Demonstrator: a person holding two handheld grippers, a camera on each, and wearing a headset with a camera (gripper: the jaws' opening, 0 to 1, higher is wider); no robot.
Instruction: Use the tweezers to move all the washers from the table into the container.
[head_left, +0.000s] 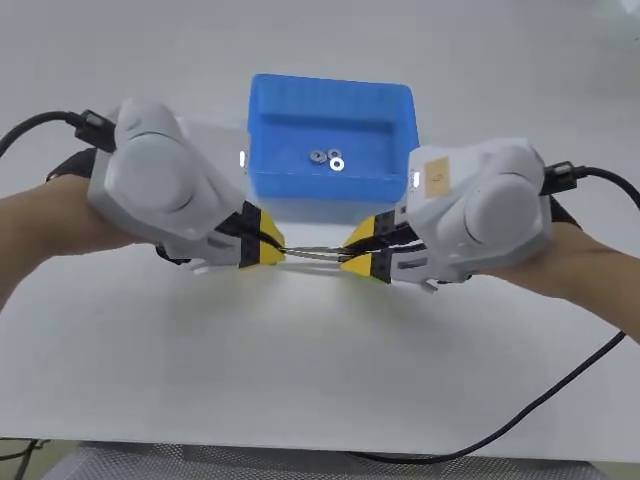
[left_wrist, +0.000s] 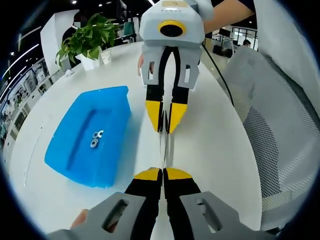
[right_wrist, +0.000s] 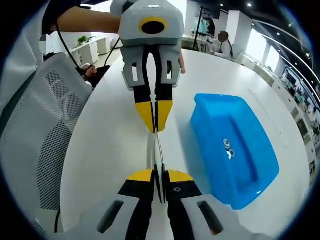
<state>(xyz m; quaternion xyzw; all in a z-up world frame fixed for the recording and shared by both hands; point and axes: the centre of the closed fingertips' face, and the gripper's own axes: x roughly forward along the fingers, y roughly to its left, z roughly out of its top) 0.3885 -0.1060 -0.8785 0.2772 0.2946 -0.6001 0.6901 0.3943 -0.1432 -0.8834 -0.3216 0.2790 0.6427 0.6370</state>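
Tweezers (head_left: 312, 255) bridge the gap between the two grippers, just above the worktop (head_left: 300, 380). The left gripper (head_left: 268, 248) has its jaws clenched on one end and the right gripper (head_left: 358, 258) has its jaws clenched on the other, nose to nose. The shared hold suggests the tweezers are being handed over or re-seated for a truer grip. The blue container (head_left: 330, 92) sits just beyond both sets of jaws. Three washers (head_left: 327, 158) lie inside it, so the task looks close to finished.
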